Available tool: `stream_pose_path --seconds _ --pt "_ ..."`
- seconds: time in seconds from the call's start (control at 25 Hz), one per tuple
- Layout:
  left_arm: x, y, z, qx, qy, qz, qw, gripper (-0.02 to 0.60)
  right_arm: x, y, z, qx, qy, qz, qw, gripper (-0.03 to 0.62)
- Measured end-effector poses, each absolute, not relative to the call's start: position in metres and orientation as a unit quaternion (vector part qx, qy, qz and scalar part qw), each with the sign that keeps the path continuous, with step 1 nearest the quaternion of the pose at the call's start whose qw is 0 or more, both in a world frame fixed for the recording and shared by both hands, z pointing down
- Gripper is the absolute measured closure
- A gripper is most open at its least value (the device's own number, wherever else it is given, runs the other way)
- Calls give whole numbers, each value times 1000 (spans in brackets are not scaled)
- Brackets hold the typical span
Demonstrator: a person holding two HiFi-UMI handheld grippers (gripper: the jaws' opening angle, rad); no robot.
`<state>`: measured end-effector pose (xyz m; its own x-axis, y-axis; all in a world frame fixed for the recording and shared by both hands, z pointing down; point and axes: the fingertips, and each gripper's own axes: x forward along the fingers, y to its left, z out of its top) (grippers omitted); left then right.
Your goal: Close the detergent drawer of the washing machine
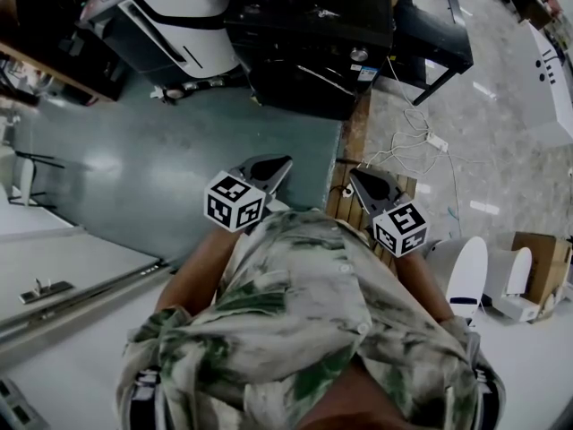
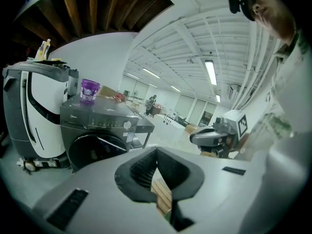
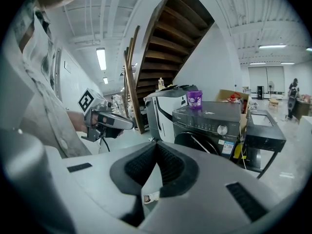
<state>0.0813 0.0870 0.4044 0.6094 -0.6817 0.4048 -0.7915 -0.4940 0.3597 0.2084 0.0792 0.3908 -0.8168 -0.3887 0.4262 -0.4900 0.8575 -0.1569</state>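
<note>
We noted the washing machine (image 1: 309, 34) at upper centre, front facing down-frame; left gripper (image 1: 281, 163) and right gripper (image 1: 357, 177) fingers pressed together, empty.

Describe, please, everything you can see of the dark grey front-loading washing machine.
The dark grey front-loading washing machine stands upright between a white-and-black appliance and a black metal table. Its casing looks like glossy metal. A round dark door, seemingly shut, fills the front. Above it runs a control panel with buttons and a silver knob, and a sticker sits beneath the knob. A purple container sits on top. Whether its detergent drawer is out cannot be made out.
</note>
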Motion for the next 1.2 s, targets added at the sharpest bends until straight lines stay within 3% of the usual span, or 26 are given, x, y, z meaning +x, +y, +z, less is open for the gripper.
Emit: stream_pose_path --seconds 1.2 --pt "63 73 434 842 -443 109 288 557 205 62 410 242 -939 142 198 572"
